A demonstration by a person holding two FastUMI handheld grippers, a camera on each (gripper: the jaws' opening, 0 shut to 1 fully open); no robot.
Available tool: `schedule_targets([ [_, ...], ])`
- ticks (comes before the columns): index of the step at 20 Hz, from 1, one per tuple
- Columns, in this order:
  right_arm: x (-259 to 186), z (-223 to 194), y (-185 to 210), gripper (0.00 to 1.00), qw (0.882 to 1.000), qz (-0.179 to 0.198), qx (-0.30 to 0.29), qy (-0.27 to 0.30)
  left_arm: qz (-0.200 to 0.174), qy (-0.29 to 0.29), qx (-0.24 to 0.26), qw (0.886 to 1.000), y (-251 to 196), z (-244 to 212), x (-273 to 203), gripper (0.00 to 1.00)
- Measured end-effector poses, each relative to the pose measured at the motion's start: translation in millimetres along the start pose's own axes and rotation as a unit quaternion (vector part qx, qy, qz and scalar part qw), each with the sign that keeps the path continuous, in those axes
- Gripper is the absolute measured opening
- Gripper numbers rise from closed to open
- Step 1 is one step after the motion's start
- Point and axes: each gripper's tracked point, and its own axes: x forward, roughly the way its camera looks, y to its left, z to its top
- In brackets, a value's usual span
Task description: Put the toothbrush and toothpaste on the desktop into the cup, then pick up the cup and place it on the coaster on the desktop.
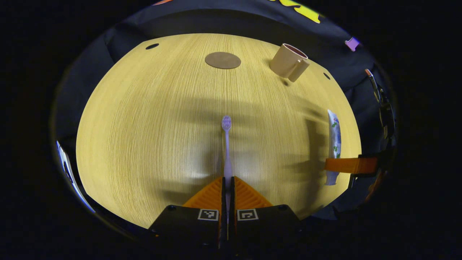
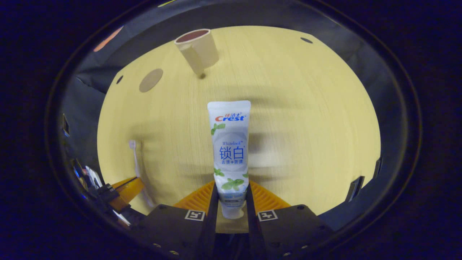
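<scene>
The left gripper (image 1: 228, 182) pinches the toothbrush (image 1: 226, 144) by its handle, and the right gripper (image 2: 231, 196) clamps the toothpaste (image 2: 229, 151) near its cap, both apparently just above the desktop (image 1: 144, 126). Carry each to the cup (image 1: 288, 60) standing beyond, beside the coaster (image 1: 222, 60). Tip each upright before lowering it inside.

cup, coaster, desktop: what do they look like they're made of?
Cup: matte beige with a thick wall and handle and no glare, so likely ceramic or plastic; the pictures can't settle which.
Coaster: thin, flat brown disc with a dull finish, possibly cork, leather or felt.
Desktop: pale wood-grain lines and a soft sheen, probably laminate or veneer.
</scene>
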Motion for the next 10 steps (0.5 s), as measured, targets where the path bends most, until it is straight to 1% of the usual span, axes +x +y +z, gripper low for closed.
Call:
schedule_targets([
  [3, -16, 34, 9, 0.36, 0.999, 0.015, 0.003, -0.045, 0.001, -0.013, -0.001, 1.000, -2, 10, -8, 0.05],
  [6, -39, 71, 16, 0.36, 0.995, 0.026, 0.002, -0.093, 0.005, -0.031, -0.001, 1.000, -2, 19, -17, 0.05],
  [8, -55, 106, 23, 0.36, 0.989, 0.032, -0.008, -0.141, 0.011, -0.046, -0.005, 0.999, 0, 27, -25, 0.05],
  [10, -69, 148, 30, 0.36, 0.979, 0.026, -0.032, -0.197, 0.017, -0.063, -0.012, 0.998, 2, 35, -34, 0.05],
])
